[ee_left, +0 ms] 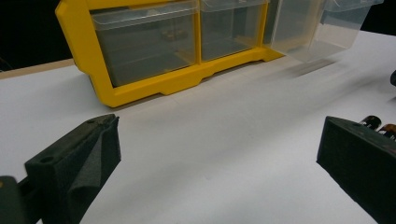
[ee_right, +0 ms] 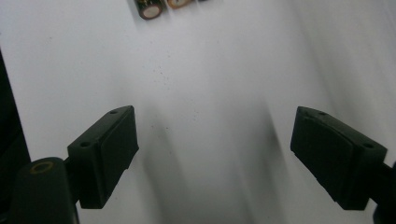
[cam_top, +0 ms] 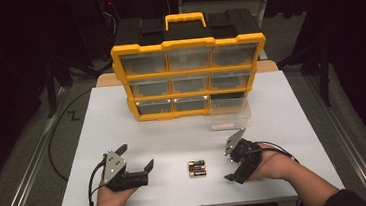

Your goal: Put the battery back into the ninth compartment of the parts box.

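- High view: the left claw and the right claw both rest released on the white worktop, with the batteries lying between them, touching neither.
- High view: a yellow drawer cabinet stands behind, one clear drawer pulled out.
- Left gripper view: jaws wide, nothing between; batteries just behind its right jaw.
- Right gripper view: jaws apart over bare worktop, batteries ahead at the top edge.

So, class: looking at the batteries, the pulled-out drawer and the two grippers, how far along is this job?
Done: one clear drawer stands pulled out of the yellow organiser at its bottom right. In hand: nothing yet; the right gripper and left gripper are both open, either side of the batteries on the table. Left, probably: gripping the batteries, dropping them in the drawer, sliding it back.
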Motion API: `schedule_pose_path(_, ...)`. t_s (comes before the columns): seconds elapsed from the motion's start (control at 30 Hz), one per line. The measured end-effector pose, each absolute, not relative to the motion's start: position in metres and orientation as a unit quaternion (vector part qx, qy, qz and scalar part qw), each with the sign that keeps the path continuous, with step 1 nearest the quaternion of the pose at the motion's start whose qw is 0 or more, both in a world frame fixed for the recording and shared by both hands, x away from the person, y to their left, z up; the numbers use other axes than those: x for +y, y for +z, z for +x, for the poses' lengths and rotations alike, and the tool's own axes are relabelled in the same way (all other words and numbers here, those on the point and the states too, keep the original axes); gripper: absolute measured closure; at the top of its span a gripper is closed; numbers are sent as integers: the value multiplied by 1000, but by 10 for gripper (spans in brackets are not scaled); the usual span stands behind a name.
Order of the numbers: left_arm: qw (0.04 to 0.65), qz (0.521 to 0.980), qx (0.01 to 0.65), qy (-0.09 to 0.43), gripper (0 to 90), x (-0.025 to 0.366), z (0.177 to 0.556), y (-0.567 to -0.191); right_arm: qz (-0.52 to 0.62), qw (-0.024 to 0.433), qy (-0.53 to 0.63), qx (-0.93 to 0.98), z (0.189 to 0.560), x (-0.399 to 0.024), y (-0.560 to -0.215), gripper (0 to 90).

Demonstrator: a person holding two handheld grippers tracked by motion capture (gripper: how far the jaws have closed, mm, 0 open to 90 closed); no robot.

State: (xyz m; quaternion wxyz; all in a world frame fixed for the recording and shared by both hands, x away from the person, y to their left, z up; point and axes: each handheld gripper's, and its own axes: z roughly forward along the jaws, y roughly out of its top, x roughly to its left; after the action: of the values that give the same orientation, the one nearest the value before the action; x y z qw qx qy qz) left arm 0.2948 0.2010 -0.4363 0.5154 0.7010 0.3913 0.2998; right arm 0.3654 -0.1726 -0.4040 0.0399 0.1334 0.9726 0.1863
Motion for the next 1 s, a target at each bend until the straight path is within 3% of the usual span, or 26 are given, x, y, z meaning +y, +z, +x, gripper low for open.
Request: schedule_pose_path(1.0,521,694,397,299,1,204,294,-436,39,28,203,978,356,-127,-381,560)
